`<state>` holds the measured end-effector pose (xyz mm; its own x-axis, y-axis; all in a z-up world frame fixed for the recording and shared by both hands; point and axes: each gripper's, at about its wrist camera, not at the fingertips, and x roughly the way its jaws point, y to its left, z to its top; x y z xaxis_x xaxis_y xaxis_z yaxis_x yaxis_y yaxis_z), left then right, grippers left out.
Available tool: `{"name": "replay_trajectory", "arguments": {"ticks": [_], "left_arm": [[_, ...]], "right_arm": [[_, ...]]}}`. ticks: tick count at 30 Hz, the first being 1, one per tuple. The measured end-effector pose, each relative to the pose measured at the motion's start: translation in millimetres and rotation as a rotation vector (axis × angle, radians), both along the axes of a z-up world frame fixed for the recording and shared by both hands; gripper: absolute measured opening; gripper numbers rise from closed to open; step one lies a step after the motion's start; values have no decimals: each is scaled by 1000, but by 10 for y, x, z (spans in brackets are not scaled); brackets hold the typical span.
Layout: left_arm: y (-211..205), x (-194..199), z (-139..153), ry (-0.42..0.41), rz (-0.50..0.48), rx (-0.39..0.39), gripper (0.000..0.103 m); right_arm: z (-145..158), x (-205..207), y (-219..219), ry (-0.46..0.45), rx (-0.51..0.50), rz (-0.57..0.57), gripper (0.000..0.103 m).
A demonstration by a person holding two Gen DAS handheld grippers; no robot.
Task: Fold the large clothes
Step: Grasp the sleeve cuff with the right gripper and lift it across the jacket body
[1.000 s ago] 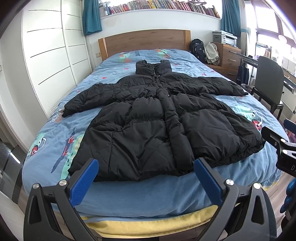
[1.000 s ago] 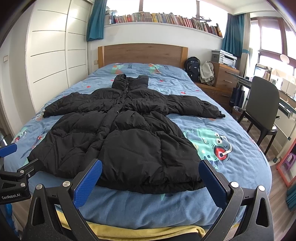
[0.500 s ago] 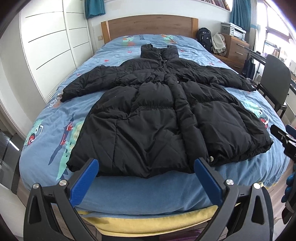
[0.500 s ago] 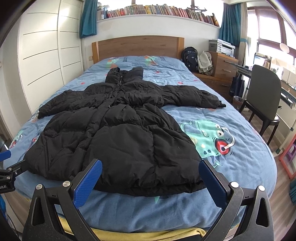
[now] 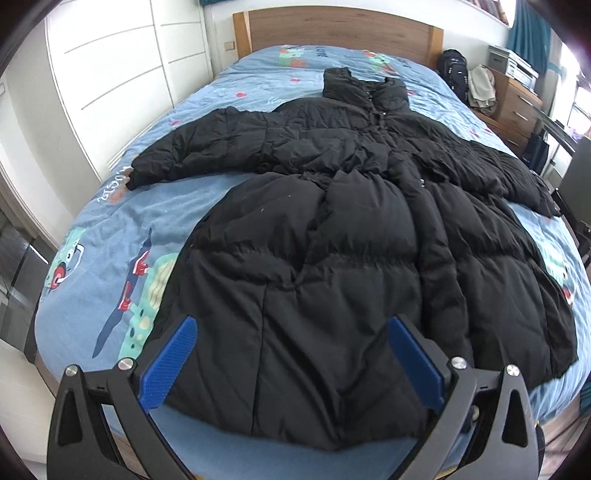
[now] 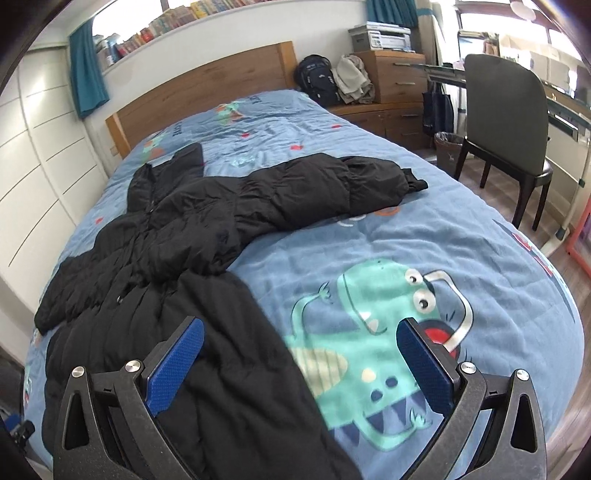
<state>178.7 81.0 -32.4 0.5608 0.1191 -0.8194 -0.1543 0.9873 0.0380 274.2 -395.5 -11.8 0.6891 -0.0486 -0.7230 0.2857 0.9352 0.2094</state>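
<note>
Black puffer coat (image 5: 332,240) flat on bed, front up, zipped, 2 sleeves spread.

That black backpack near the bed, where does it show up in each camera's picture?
Left wrist view: the black backpack sits far upper right, past the bed's corner.
Right wrist view: the backpack is top centre, right of the headboard.
Shared landmark: the wooden headboard.

A black quilted puffer coat (image 6: 177,258) lies spread on a blue cartoon-print bed cover (image 6: 461,236), filling the left half of the frame, one sleeve reaching toward centre right. At the bottom, the right gripper (image 6: 299,354) with blue-padded black fingers (image 6: 173,369) is spread wide, its left pad over the coat's hem, its right over a green dinosaur print (image 6: 369,332). A dark chair (image 6: 506,122) stands upper right.
</note>
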Motion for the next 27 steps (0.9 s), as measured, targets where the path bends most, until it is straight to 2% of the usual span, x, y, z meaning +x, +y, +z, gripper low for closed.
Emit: {"name": "replay_trajectory", "arguments": {"ticks": [7,13,18,22,27], "left_arm": [[62,631,-262,32,52,-18,103],[67,996,-456,60,61,-19,103],[47,1164,-570,73,49,-16,103],[67,1281,-582,62,47,-37,103],[82,1523,-508,20,19,-75,103]], "right_arm": [[-429,1020,-727,1,206,-126,100],[-891,1572,-1255,-41,447,-235,94],[-1116,1854,-1566,-99,585,-317,90],[-1202,1978,-1753,-154,672,-368,76],[-1249,2117,-1883,-202,693,-391,64]]}}
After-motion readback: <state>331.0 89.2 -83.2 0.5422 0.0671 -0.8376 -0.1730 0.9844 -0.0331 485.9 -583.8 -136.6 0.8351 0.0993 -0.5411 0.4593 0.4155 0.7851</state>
